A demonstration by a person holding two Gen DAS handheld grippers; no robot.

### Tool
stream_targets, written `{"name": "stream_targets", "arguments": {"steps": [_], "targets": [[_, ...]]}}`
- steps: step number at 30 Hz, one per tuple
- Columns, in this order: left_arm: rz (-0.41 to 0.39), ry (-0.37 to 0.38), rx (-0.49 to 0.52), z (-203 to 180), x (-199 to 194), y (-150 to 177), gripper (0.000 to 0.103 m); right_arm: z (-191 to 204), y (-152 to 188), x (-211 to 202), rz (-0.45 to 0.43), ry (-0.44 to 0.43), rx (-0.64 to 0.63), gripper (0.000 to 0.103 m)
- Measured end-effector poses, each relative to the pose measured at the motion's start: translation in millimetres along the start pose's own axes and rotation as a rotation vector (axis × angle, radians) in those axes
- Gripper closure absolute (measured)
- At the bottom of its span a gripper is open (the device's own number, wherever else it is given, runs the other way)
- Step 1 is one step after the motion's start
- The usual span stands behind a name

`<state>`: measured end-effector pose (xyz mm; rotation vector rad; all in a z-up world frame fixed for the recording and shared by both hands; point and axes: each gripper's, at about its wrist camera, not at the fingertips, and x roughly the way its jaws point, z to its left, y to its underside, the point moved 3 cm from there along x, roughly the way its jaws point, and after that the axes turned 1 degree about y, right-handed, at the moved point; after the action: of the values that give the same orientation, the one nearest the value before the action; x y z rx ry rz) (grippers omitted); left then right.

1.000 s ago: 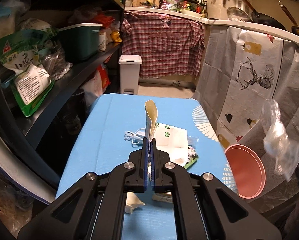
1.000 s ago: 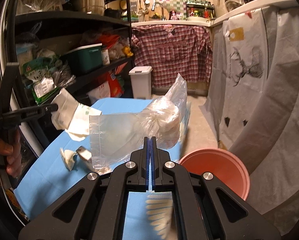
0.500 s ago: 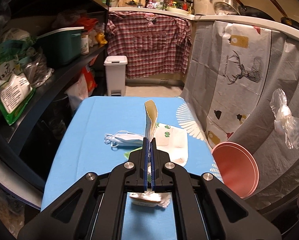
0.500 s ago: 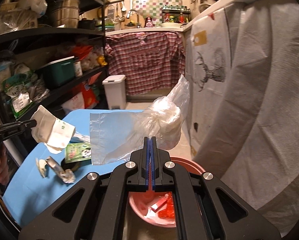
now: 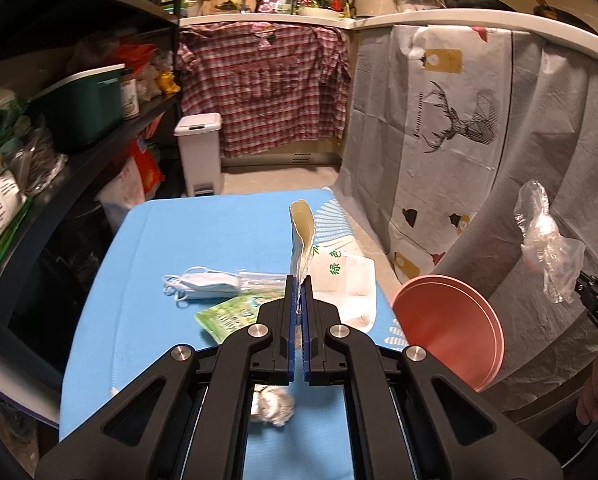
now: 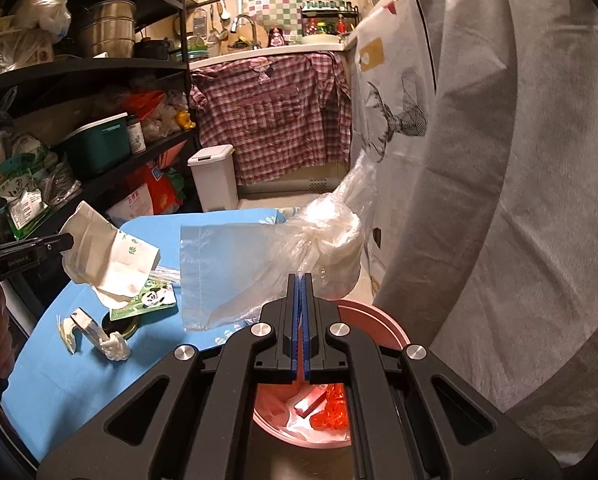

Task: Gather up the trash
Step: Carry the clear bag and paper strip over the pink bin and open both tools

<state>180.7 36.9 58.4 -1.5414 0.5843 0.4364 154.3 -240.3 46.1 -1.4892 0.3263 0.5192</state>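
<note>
My left gripper [image 5: 298, 280] is shut on a white paper bag with green print [image 5: 301, 240], which stands edge-on above the blue-covered table [image 5: 203, 232]. From the right wrist view the same paper bag [image 6: 107, 256] hangs at the left gripper [image 6: 69, 241] over the table's left side. My right gripper [image 6: 301, 278] is shut on a crumpled clear plastic bag [image 6: 283, 256]. It hovers over the pink bin [image 6: 379, 320], which holds red and white scraps. The left wrist view shows that plastic bag [image 5: 547, 244] above and right of the pink bin [image 5: 451, 320].
A face mask [image 5: 203, 284], a green sachet [image 5: 231, 316] and a crumpled tissue [image 5: 273, 404] lie on the table. Dark shelves packed with goods run along the left. A white pedal bin [image 5: 199, 152] stands beyond the table. A grey deer-print cloth [image 5: 459, 120] hangs on the right.
Both grippers moved to the right. The right one carried the plastic bag from over the table to above the pink bin. The left one still grips the paper bag.
</note>
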Motion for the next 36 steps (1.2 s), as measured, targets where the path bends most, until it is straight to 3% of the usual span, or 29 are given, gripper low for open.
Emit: {"name": "stream_targets", "arguments": {"steps": [14, 36], "targets": [[0.025, 0.070, 0.048, -54.4, 24.0, -1.2, 0.101, -16.4, 3.8, 9.9, 0.016, 0.025, 0.039, 0.101], [0.096, 0.186, 0.104, -132.2, 63.4, 3.0, 0.101, -32.3, 12.9, 40.4, 0.109, 0.049, 0.072, 0.101]]}}
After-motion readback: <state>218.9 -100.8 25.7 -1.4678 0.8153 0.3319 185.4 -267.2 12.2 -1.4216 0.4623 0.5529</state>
